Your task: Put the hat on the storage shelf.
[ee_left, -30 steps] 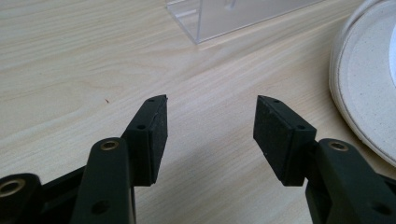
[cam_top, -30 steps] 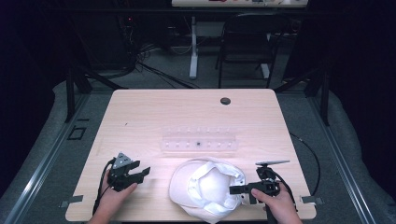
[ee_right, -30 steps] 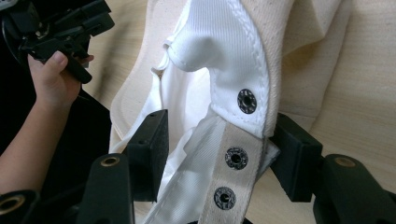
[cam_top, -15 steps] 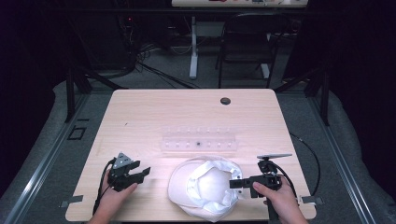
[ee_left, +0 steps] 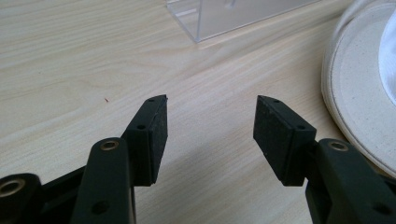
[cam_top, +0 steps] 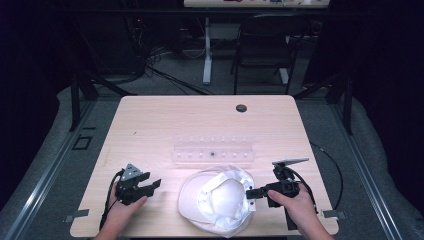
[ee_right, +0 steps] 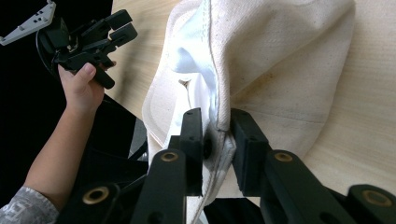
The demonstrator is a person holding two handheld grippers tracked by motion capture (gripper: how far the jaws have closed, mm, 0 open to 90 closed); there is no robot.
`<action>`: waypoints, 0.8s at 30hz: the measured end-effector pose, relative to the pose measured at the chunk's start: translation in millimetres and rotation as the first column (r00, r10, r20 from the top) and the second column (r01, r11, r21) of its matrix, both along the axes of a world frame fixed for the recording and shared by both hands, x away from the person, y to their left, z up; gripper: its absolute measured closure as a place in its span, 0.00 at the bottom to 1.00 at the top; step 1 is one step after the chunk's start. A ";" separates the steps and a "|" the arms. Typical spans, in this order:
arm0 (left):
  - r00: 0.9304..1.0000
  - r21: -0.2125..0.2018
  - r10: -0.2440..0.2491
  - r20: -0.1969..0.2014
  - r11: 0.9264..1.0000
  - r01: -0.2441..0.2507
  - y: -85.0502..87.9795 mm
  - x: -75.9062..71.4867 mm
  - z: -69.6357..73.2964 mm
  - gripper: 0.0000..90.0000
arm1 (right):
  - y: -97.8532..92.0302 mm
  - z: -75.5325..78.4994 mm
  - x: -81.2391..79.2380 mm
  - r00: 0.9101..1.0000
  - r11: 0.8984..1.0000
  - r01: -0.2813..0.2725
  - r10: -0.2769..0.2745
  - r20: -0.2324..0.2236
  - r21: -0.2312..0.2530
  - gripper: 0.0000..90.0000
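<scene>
Clear tray [cam_top: 214, 153] holds one dark speck [cam_top: 213, 153]; hat [cam_top: 220, 200] near

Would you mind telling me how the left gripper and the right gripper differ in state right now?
The left gripper stands open with nothing between its pads, while the right gripper, whose jaws have just been closing, pinches the brim of the white hat. The left gripper sits beside the hat, apart from it; the right one reaches onto it. Both are black, hand-held, and over the wooden table.

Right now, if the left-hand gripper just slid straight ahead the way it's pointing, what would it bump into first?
Probably nothing soon: the left gripper, jaws open, faces bare table. The white hat lies off to one side, the clear plastic tray farther ahead; depth is hard to judge.
</scene>
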State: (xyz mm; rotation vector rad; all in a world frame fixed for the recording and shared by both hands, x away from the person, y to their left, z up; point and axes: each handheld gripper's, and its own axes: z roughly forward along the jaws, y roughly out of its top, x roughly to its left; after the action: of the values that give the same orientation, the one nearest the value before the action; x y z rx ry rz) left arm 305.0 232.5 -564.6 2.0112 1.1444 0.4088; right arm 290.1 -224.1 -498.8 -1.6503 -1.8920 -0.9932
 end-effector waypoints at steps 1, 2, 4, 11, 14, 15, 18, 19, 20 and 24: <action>1.000 0.000 0.000 0.000 1.000 0.000 0.0 0.0 0.0 0.50 | 0.0 0.0 0.0 1.000 1.000 0.000 0.000 0.000 0.000 0.86; 1.000 0.001 0.001 -0.001 1.000 -0.001 0.1 0.0 0.0 0.50 | 0.2 0.5 1.0 1.000 1.000 -0.001 0.001 0.002 -0.001 0.87; 1.000 0.001 0.001 -0.001 1.000 -0.001 0.1 0.1 0.0 0.50 | 0.9 1.8 3.1 1.000 1.000 0.005 -0.005 0.003 -0.008 0.88; 1.000 0.001 0.000 0.000 1.000 0.000 0.1 0.1 0.1 0.50 | 6.0 8.9 9.8 1.000 0.999 -0.011 0.011 -0.002 -0.053 0.89; 1.000 0.002 0.001 0.000 1.000 -0.001 0.3 0.3 -0.1 0.50 | 7.4 13.3 13.2 1.000 0.998 -0.018 0.019 0.010 -0.067 0.89; 1.000 0.002 -0.001 0.002 1.000 0.001 0.5 0.4 -0.1 0.50 | 9.0 15.7 14.1 1.000 0.997 -0.008 0.009 0.011 -0.081 0.89; 1.000 0.002 0.000 0.001 1.000 0.000 0.6 0.5 -0.1 0.50 | 10.2 23.3 18.7 0.999 0.993 -0.033 0.035 0.013 -0.115 0.89; 1.000 0.001 0.001 0.002 1.000 -0.001 0.6 0.5 -0.2 0.50 | 10.9 25.8 20.1 0.999 0.991 -0.036 0.038 0.015 -0.128 0.89; 1.000 0.001 0.000 0.003 1.000 0.000 0.6 0.6 -0.3 0.50 | 12.0 27.9 21.3 0.999 0.990 -0.031 0.034 0.019 -0.137 0.89; 1.000 0.001 0.000 0.003 1.000 0.000 0.6 0.8 -0.3 0.50 | 15.8 38.6 25.7 0.999 0.983 -0.022 0.026 0.019 -0.181 0.90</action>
State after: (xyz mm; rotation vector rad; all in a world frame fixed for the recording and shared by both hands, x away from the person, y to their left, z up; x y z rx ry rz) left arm 305.7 233.1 -564.9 2.0107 1.1422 0.4123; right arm 315.8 -208.3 -460.2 -1.7175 -2.0642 -0.8542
